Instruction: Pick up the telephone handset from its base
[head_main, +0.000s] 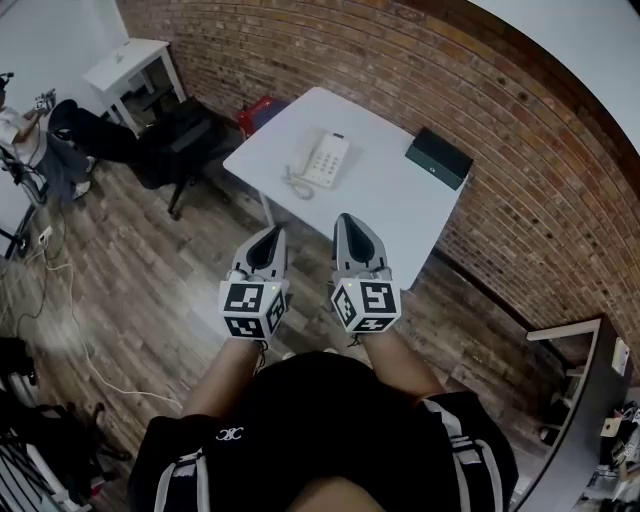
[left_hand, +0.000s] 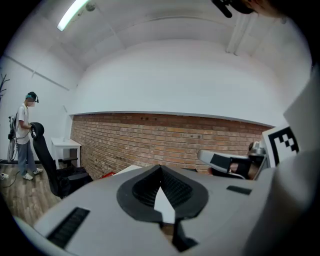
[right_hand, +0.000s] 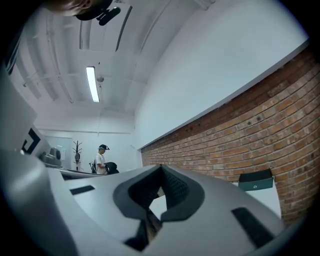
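**Tongs poised short of the desk, handset not yet lifted**

Held side by side and roughly level over the wood floor (head_main: 150, 270), the left gripper (head_main: 272, 232) and right gripper (head_main: 346, 220) are both clenched and empty, probably because the reach has not begun. Both hang short of the near edge of the white desk (head_main: 400, 215). The telephone (head_main: 324, 160) sits toward the desk's left edge, and its handset (head_main: 310, 163) appears to lie on the base with the cord coiled beside it, within an easy forward reach. A dark box (head_main: 438, 157) sits at the far right corner by the brick wall (head_main: 330, 50). Beyond the desk's left side are a black chair (head_main: 175, 140), a small white side table (head_main: 130, 65) and another person (left_hand: 24, 135).
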